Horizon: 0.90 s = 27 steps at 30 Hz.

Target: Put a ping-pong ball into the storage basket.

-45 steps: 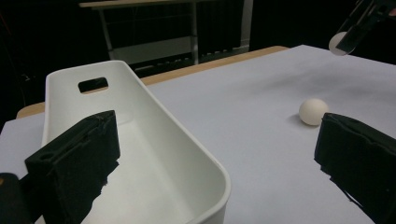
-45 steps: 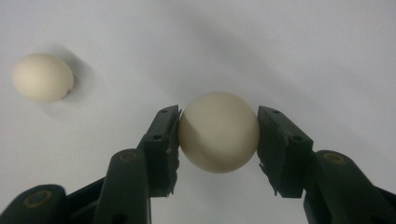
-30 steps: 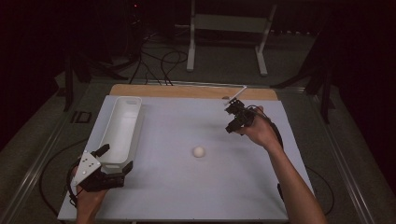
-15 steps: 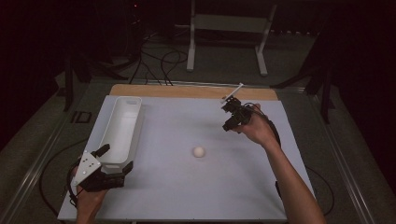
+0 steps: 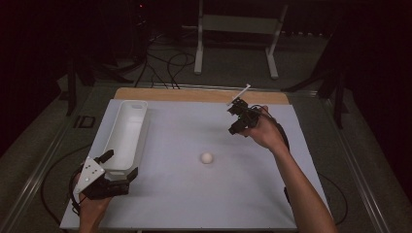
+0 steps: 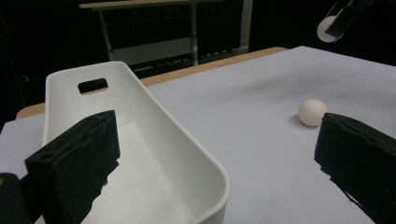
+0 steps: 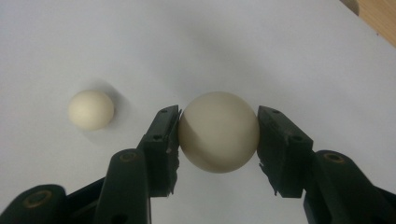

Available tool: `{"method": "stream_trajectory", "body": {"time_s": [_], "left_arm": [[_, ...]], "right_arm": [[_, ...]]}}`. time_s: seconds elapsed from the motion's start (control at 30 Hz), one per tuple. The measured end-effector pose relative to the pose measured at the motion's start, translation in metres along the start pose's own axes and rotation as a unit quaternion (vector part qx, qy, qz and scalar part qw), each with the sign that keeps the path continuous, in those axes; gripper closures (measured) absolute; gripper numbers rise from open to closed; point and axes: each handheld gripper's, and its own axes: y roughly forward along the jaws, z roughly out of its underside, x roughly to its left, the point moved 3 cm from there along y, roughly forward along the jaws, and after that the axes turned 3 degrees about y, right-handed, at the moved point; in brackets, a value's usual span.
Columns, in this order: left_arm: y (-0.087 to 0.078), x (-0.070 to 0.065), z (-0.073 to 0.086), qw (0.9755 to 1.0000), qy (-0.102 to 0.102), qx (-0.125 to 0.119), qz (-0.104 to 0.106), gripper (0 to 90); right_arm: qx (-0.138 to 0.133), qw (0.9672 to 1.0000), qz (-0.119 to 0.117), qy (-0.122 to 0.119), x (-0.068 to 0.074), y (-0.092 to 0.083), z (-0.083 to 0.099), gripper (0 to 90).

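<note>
Balls are round, so neither shows a long axis or heading. One ball [image 7: 218, 132] sits pinched between the right tongs [image 7: 218, 135], pads touching both its sides, held above the bench [image 5: 184, 204]. A second ball [image 5: 207, 158] lies mid-bench, well apart. Left tongs [image 6: 215, 154] stand spread astride the near rim of the white bin [image 6: 187, 154], whose visible inside is bare.

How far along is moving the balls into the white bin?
Nothing binned yet: the white plastic bin looks empty. In hand: the right hand-held gripper clamps one cream ball above the table; the left hand-held gripper straddles the bin's rim. Left: the second cream ball.
</note>
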Motion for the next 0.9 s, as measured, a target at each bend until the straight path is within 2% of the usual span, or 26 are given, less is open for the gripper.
{"method": "stream_trajectory", "body": {"time_s": [0.9], "left_arm": [[0.000,0.000,0.000,1.0000,0.001,0.001,0.001,0.7]], "right_arm": [[-0.005,0.9998,-0.006,-0.019,0.016,-0.005,-0.020,50.3]]}}
